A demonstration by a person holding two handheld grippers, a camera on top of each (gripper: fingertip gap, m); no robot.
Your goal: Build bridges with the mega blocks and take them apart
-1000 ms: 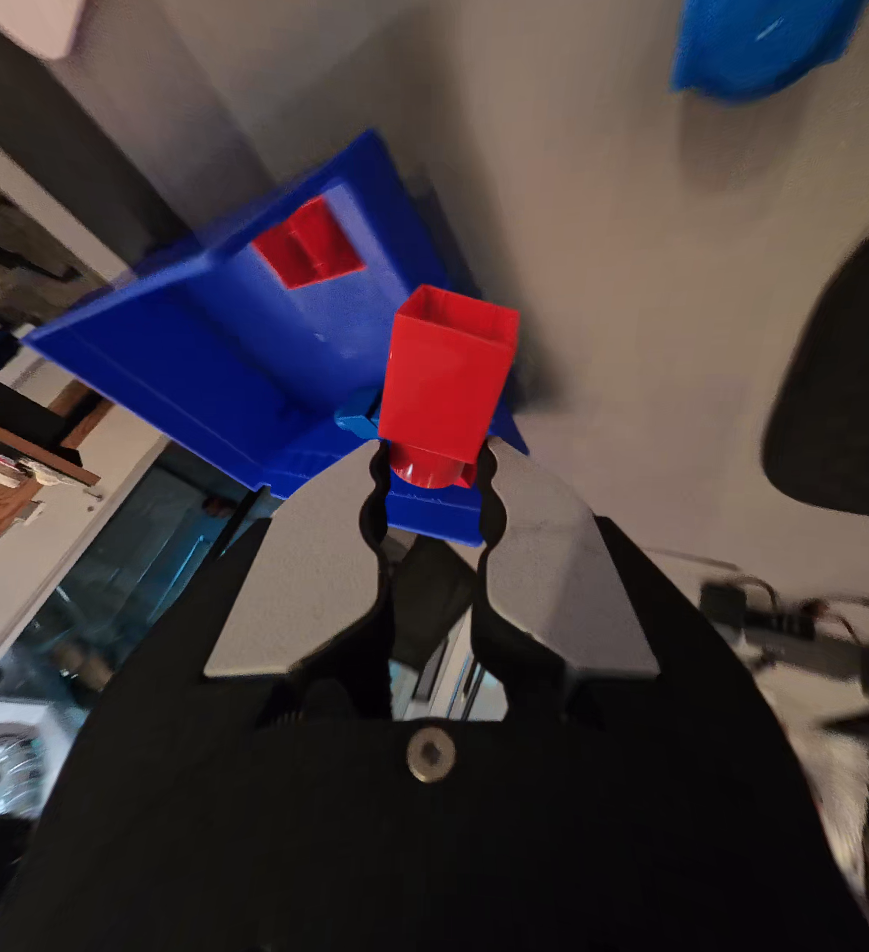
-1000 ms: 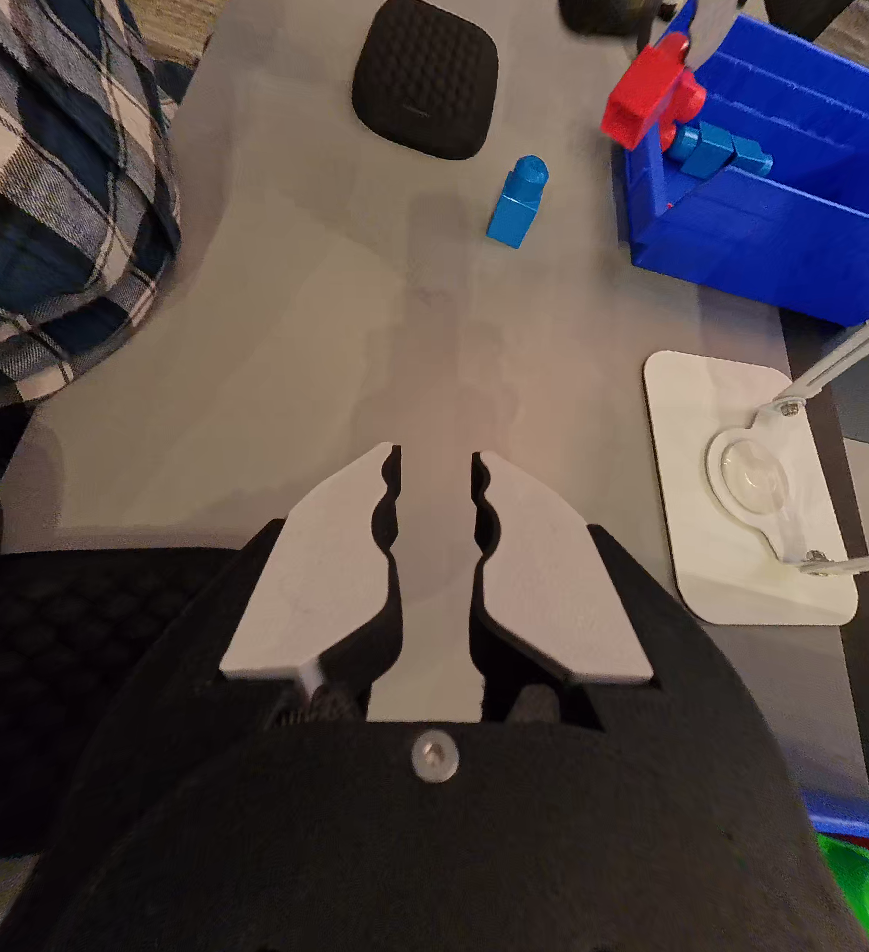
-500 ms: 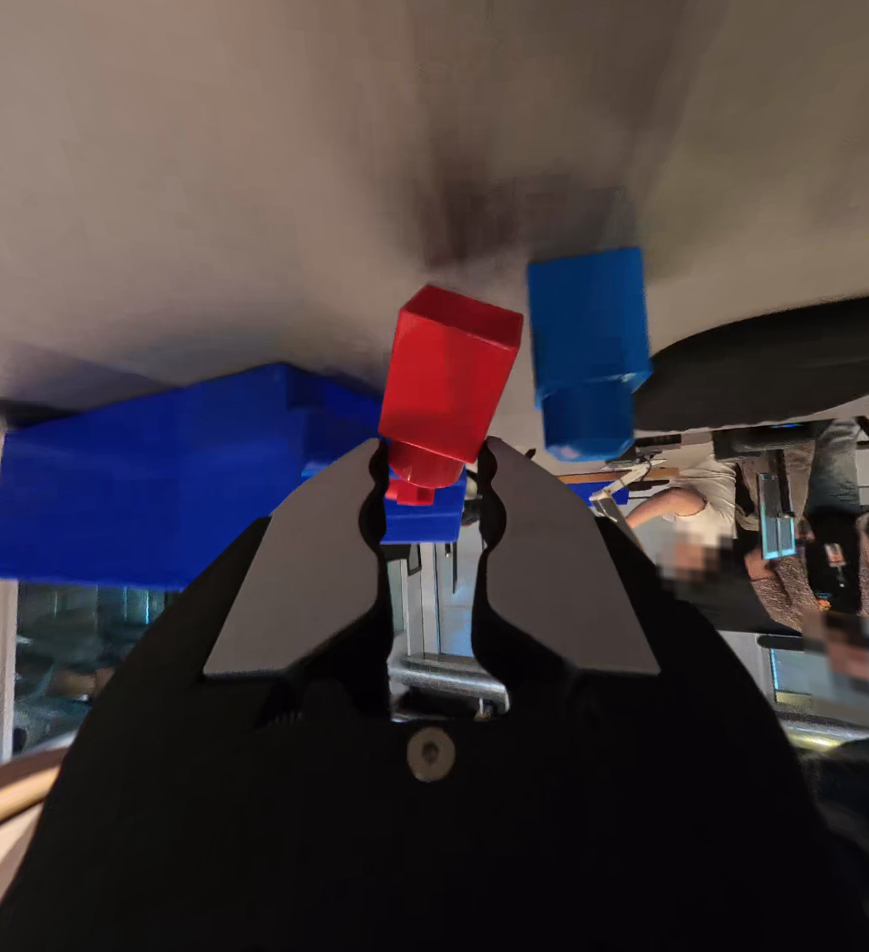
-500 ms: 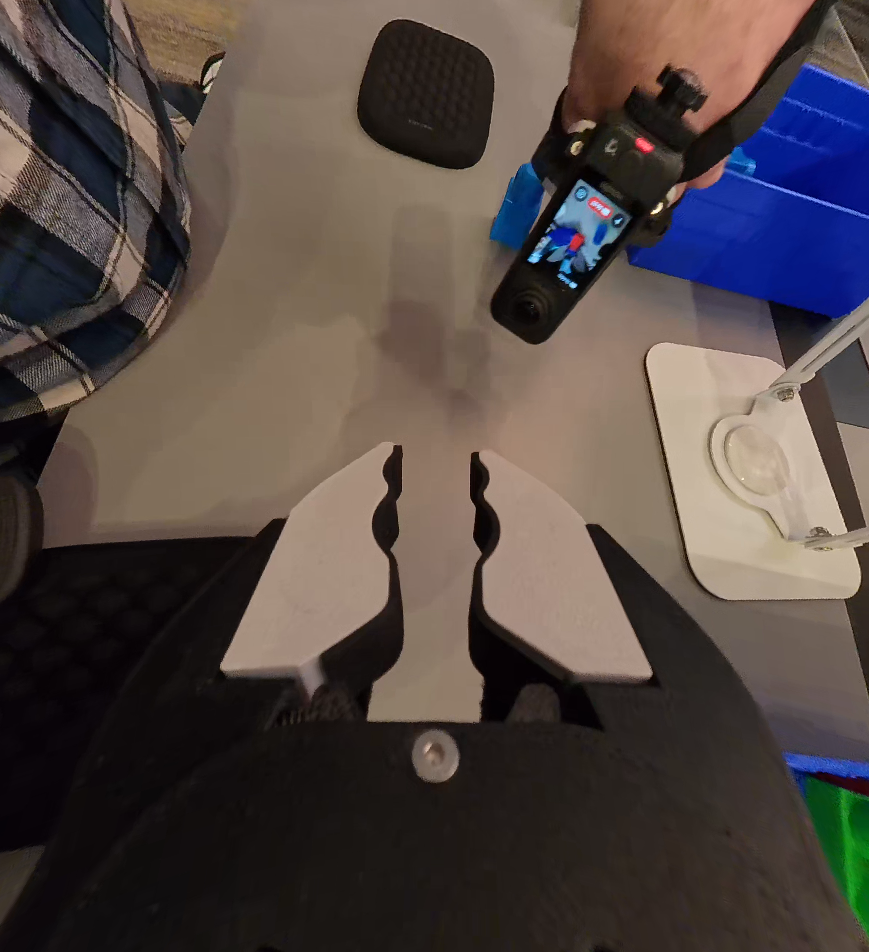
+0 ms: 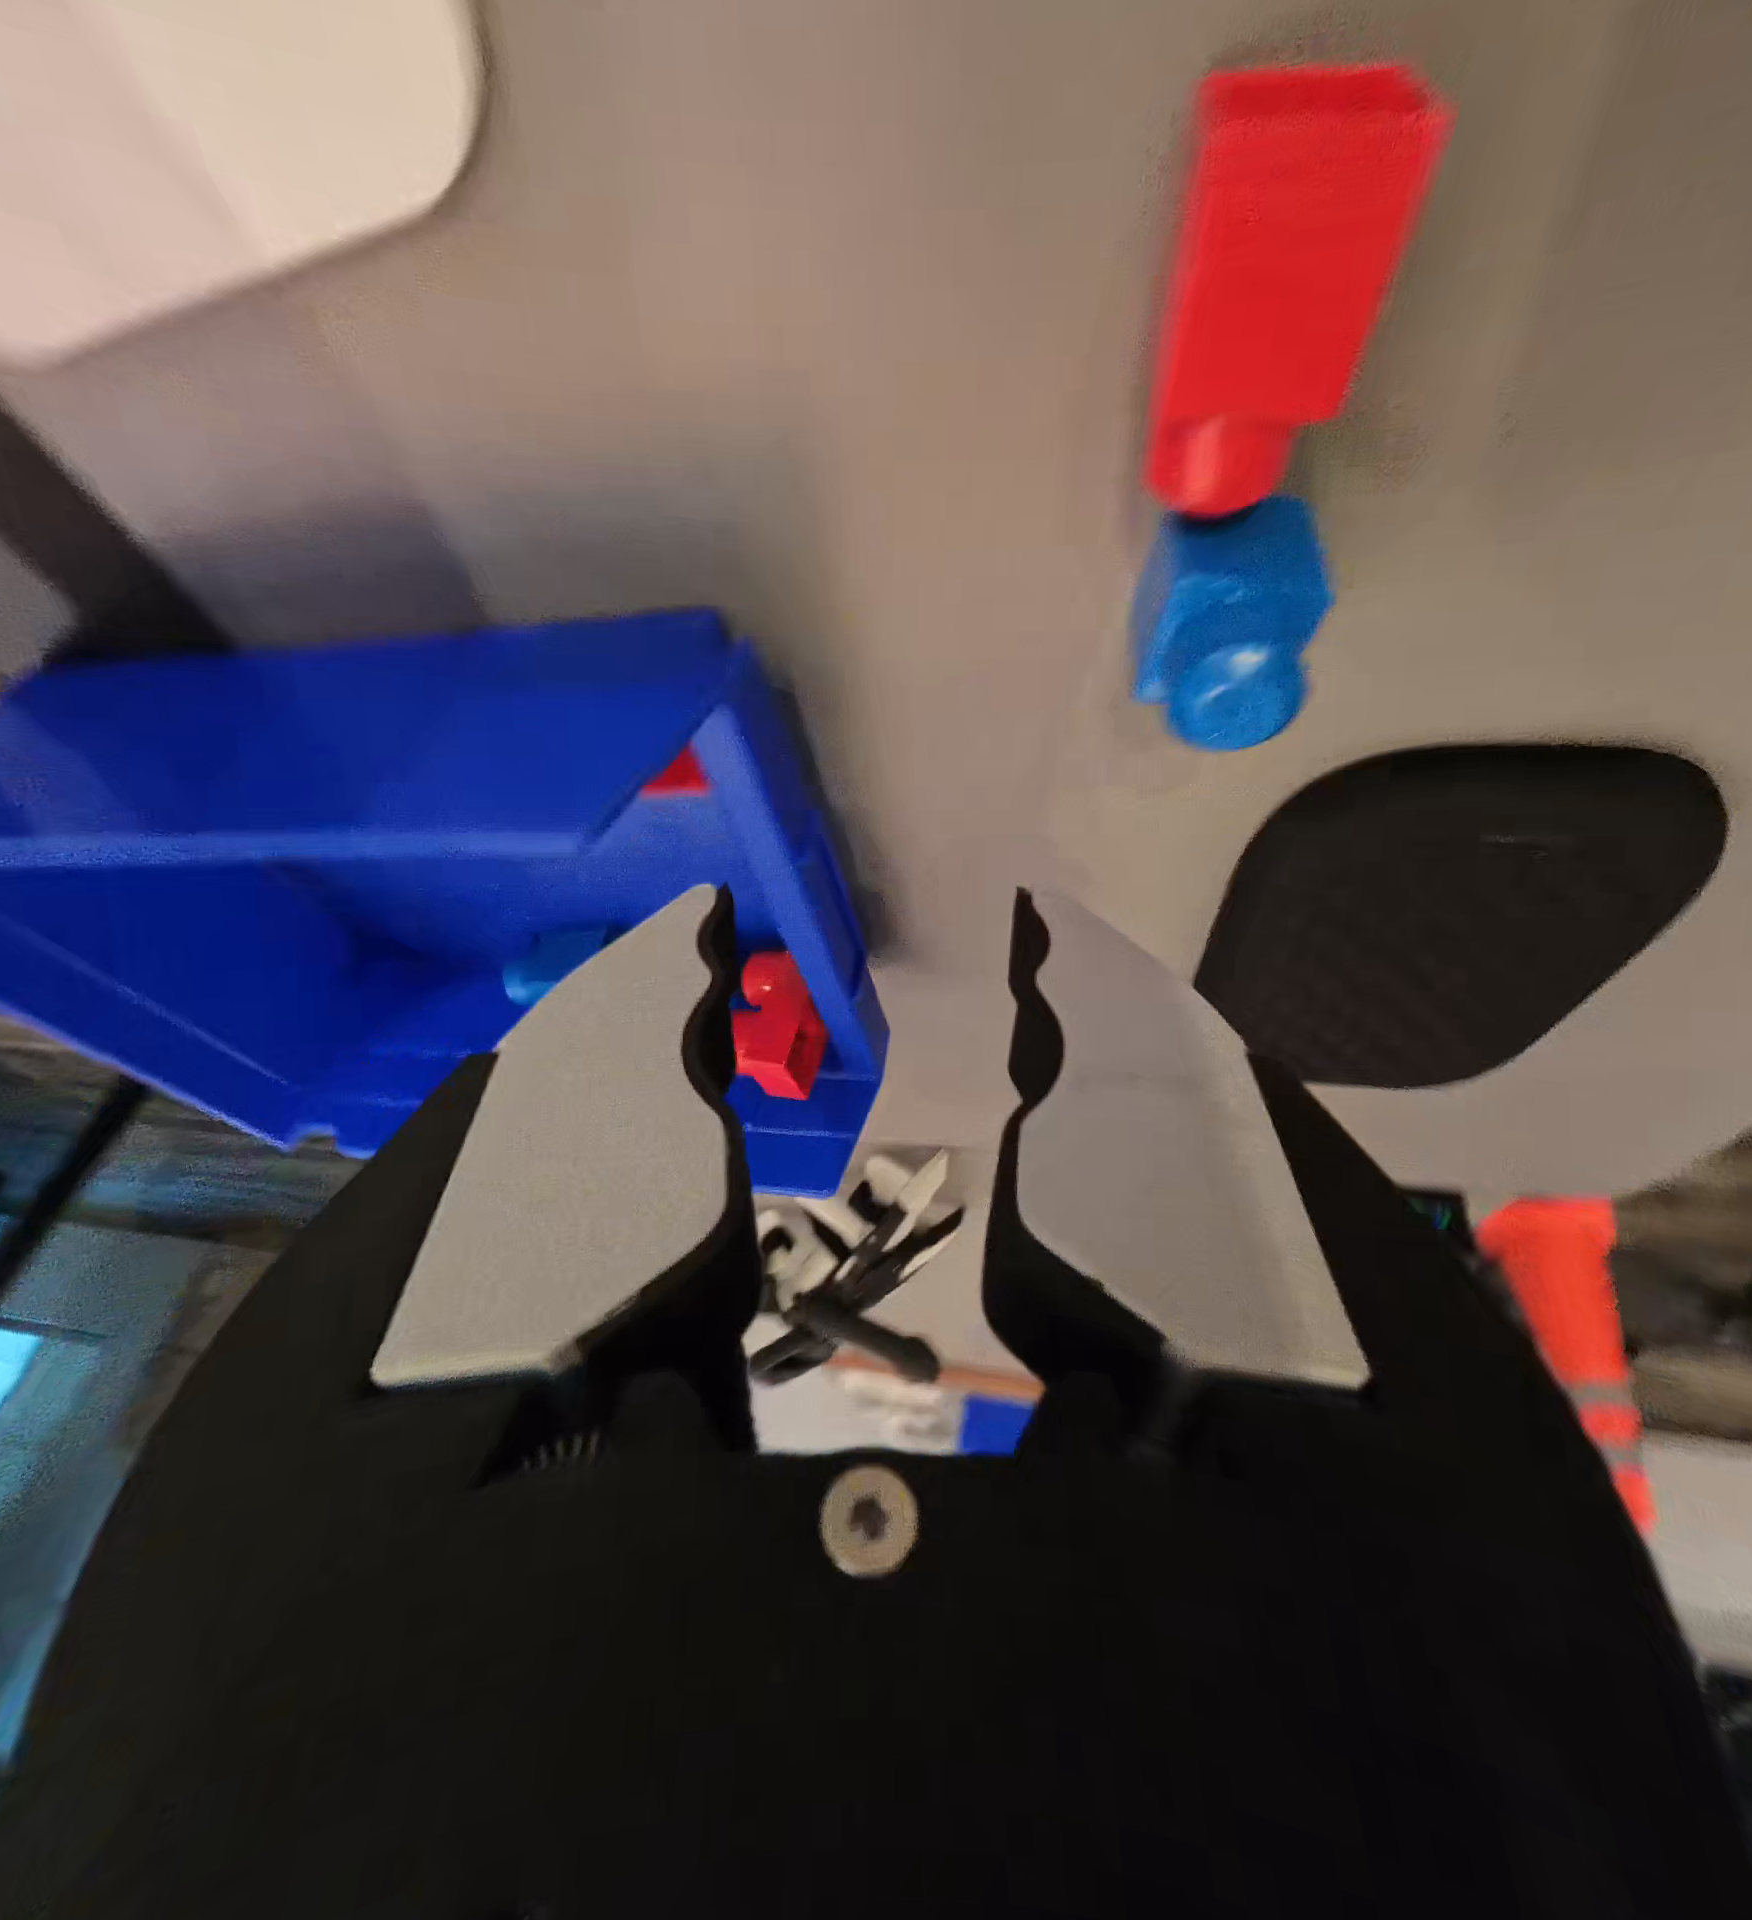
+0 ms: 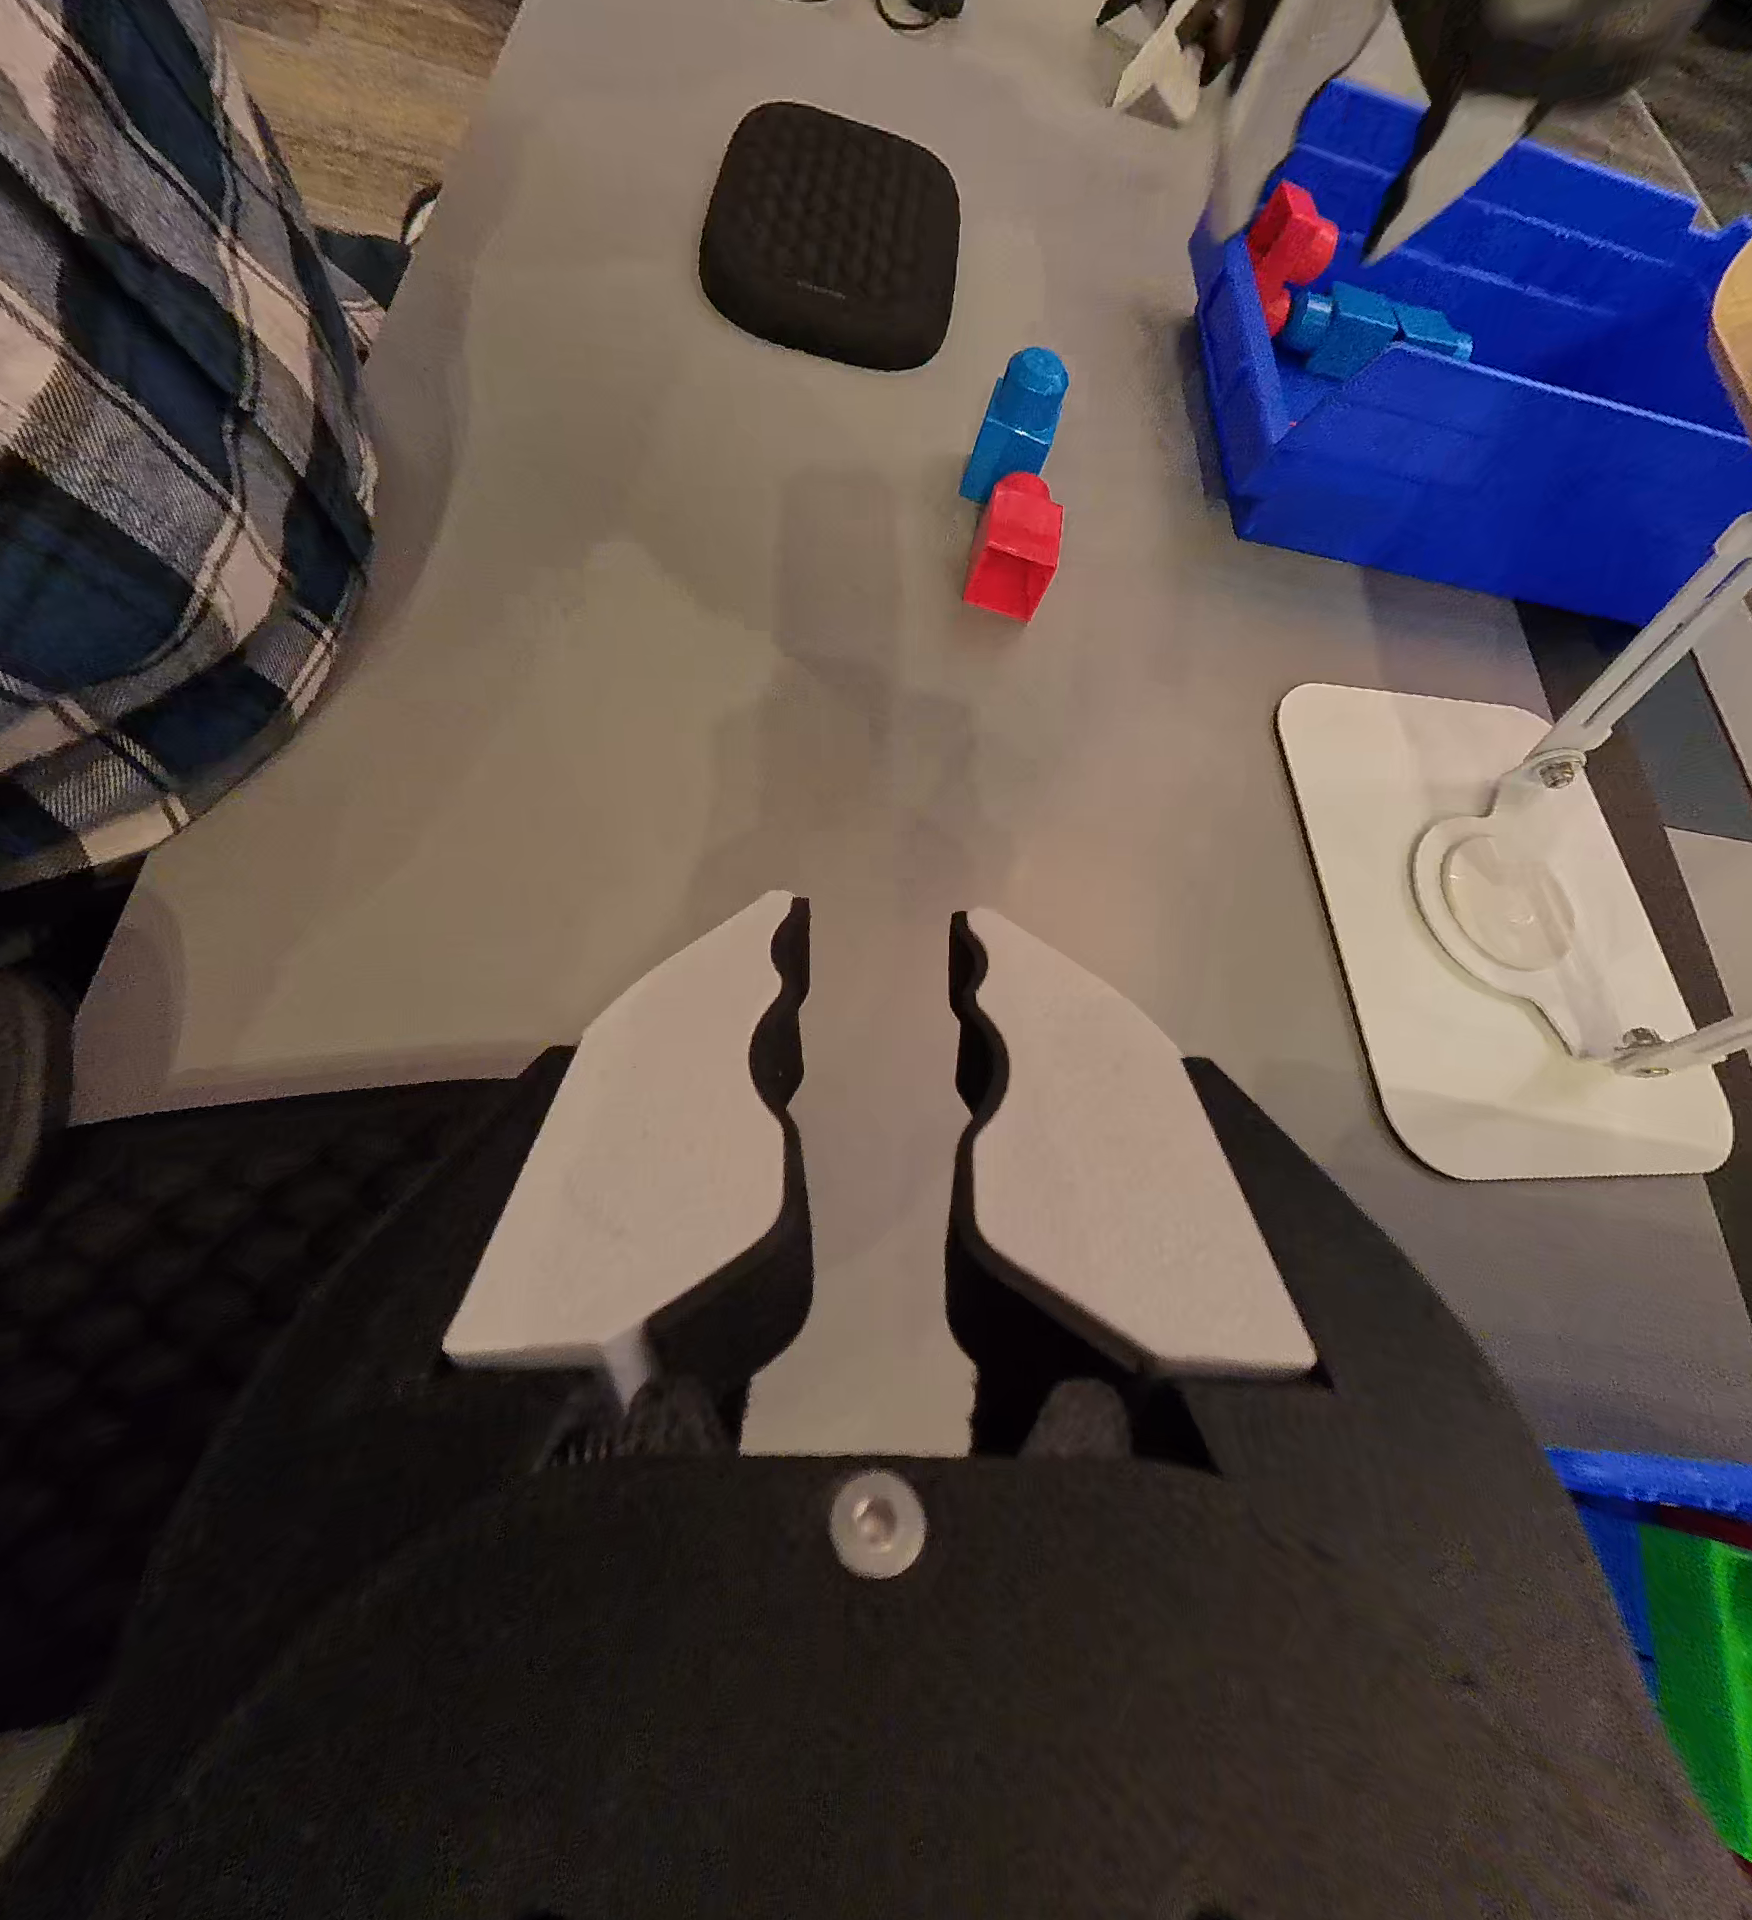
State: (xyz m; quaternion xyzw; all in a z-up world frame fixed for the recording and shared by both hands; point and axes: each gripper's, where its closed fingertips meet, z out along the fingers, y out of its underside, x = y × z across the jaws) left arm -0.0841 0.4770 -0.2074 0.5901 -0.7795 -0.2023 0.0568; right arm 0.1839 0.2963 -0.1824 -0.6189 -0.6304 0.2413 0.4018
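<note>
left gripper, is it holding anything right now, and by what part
Nothing is held. The left gripper has its jaws wide apart with only table and bin behind them. The red block stands on the table against the blue block.

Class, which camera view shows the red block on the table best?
The right wrist view: the red block is sharp, standing beside the blue block. The left wrist view shows it blurred and upside down.

A black textured pad (image 6: 828, 234) was seen lying on the grey worktop (image 6: 560, 644). A white base plate (image 6: 1474, 935) carrying a clear stand (image 6: 1537, 914) was set near the right edge. A plaid sleeve (image 6: 103, 436) was seen at the left.
</note>
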